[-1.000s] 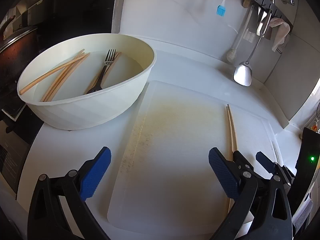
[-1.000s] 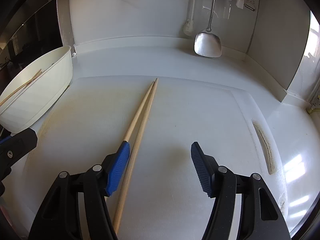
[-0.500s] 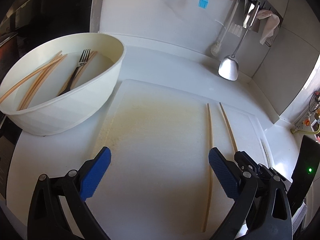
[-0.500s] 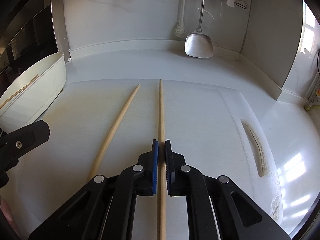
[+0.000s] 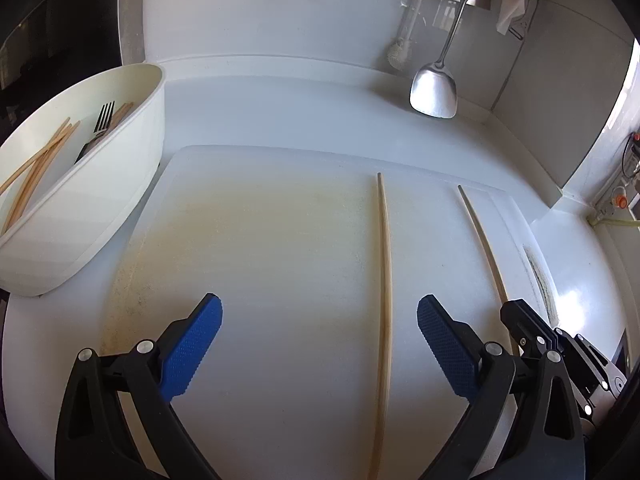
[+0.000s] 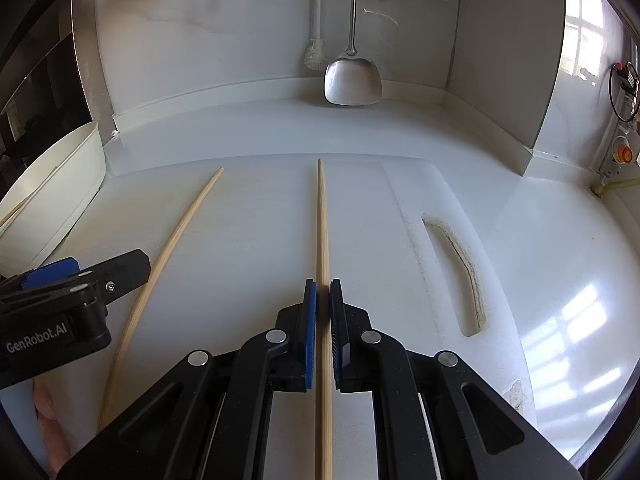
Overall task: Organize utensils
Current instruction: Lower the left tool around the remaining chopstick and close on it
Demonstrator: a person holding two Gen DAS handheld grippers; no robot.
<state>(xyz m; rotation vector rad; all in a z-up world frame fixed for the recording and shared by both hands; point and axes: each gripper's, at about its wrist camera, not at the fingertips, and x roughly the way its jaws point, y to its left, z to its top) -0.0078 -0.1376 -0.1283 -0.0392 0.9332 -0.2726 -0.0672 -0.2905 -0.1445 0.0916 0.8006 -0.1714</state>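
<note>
My right gripper (image 6: 323, 304) is shut on a wooden chopstick (image 6: 321, 216) that points away over the white cutting board (image 6: 256, 240). That chopstick also shows in the left wrist view (image 5: 482, 240), with the right gripper (image 5: 532, 332) at its near end. A second chopstick (image 5: 385, 280) lies loose on the board (image 5: 260, 248), between my left gripper's fingers and close to the right finger (image 5: 444, 344); it also shows in the right wrist view (image 6: 168, 248). My left gripper (image 5: 318, 344) is open and empty above the board.
A white bowl (image 5: 132, 184) at the left holds several chopsticks (image 5: 36, 164) and a fork (image 5: 100, 124). A metal spatula (image 5: 434, 88), a brush and a cloth hang on the back wall. The board has a handle slot (image 6: 460, 268) at its right.
My right gripper closed on one chopstick and pulled it to the right, apart from the other. My left gripper swung right, so the bowl slid toward the left edge.
</note>
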